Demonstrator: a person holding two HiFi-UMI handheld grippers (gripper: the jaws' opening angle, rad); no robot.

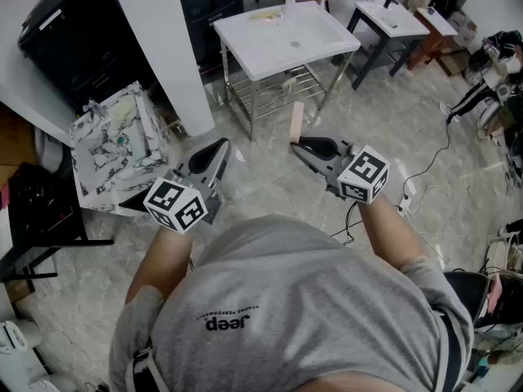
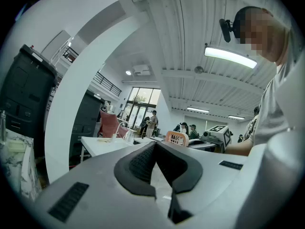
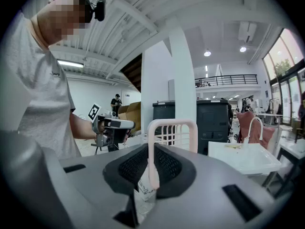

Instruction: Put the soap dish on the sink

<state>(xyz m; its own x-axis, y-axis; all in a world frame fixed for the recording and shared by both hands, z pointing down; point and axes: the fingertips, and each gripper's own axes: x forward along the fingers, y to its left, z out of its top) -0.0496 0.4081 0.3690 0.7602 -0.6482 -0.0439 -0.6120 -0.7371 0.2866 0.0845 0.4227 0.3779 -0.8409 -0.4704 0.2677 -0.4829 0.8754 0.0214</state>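
Note:
A pink slatted soap dish (image 3: 172, 136) stands upright between the pads of my right gripper (image 3: 152, 149), which is shut on its lower edge. In the head view the soap dish (image 1: 297, 122) sticks up from the right gripper (image 1: 299, 145) over the floor, short of the white sink (image 1: 286, 35) on its metal stand ahead. The sink (image 3: 243, 157) shows at the right of the right gripper view. My left gripper (image 1: 221, 147) is held level beside the right one, its jaws (image 2: 155, 145) meeting at the tips with nothing between them. From there the soap dish (image 2: 177, 138) peeks over the jaws.
A marble-patterned box (image 1: 118, 141) lies on the floor at the left, by a white pillar (image 1: 163, 47) and a black cabinet (image 1: 78, 31). A second small table (image 1: 391, 19) stands right of the sink. Cables (image 1: 433, 158) run over the floor at the right. People stand far off.

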